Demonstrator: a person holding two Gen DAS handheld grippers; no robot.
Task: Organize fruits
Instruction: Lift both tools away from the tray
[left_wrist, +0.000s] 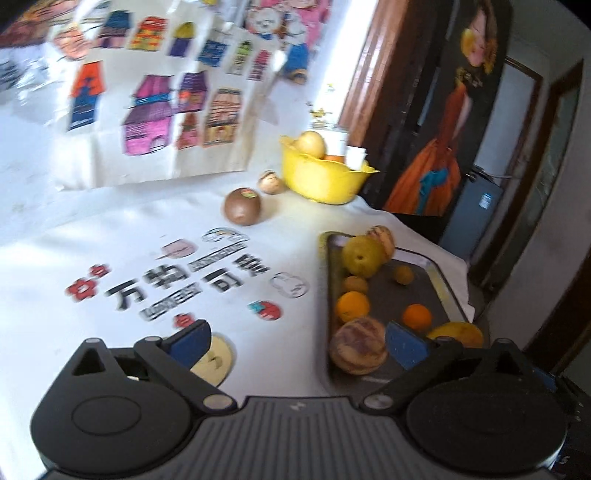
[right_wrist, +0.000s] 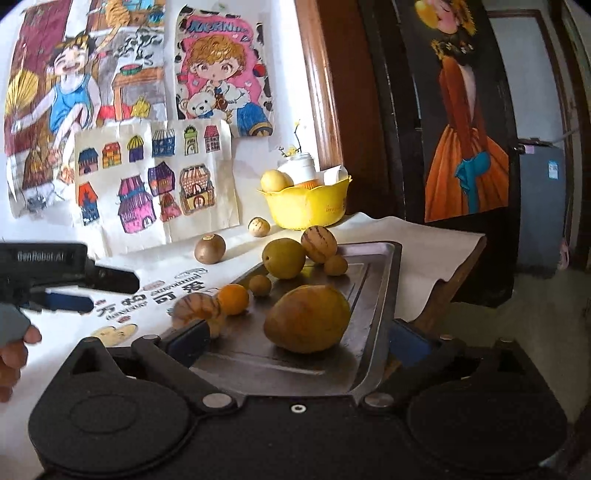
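Starting at the left, the left gripper (left_wrist: 295, 339) hovers over the printed white tabletop (left_wrist: 110, 236) with its fingers (left_wrist: 190, 341) spread wide and empty. Farther off, a brown kiwi-like fruit (left_wrist: 242, 206) and a small pale striped fruit (left_wrist: 271, 181) lie loose on the tabletop, near each other and just left of the yellow bowl (left_wrist: 325, 177). Both look firm and round, so they would likely roll; a hold across the widest part seems safest. The bowl, at the far edge, holds a pale yellow fruit (left_wrist: 311, 144), something orange and a white item I cannot identify. To the right, the metal tray (right_wrist: 373, 266) carries a striped melon-like fruit (left_wrist: 358, 345), several oranges (left_wrist: 352, 305), a yellow pear-like fruit (left_wrist: 362, 256), small brown round fruits and a large mango (right_wrist: 307, 318). The mango looks heaviest and smooth-skinned, perhaps slippery and easily bruised, so a gentle grip across its middle would suit. The right gripper (right_wrist: 295, 338) sits at the tray's near edge, fingers (right_wrist: 408, 345) released and holding nothing, with the mango just beyond them.
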